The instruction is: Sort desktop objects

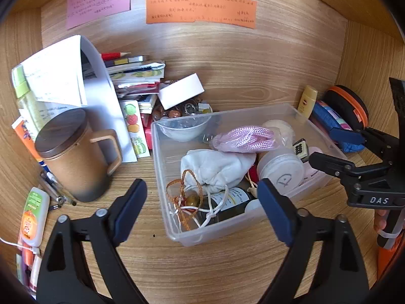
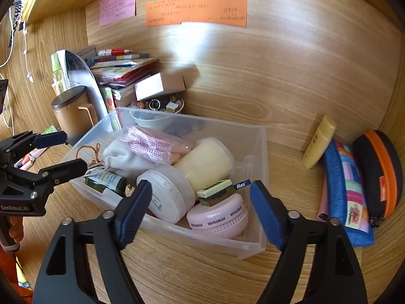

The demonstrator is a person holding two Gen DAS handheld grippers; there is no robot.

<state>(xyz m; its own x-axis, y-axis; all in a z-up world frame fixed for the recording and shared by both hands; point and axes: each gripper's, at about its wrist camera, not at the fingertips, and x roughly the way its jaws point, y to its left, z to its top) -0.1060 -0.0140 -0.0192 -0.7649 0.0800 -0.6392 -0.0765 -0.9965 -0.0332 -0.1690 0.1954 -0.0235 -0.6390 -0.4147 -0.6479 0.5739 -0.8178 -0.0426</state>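
Observation:
A clear plastic bin sits mid-desk, also in the right wrist view. It holds a white drawstring pouch, a pink mesh bag, a white round jar, a dark bottle and a pink round case. My left gripper is open and empty, hovering at the bin's near left corner. My right gripper is open and empty at the bin's near right corner; it shows in the left wrist view.
A lidded brown mug stands left of the bin, with papers and a book pile behind. A white box rests at the back. A yellow tube, a blue pouch and an orange-edged black case lie right.

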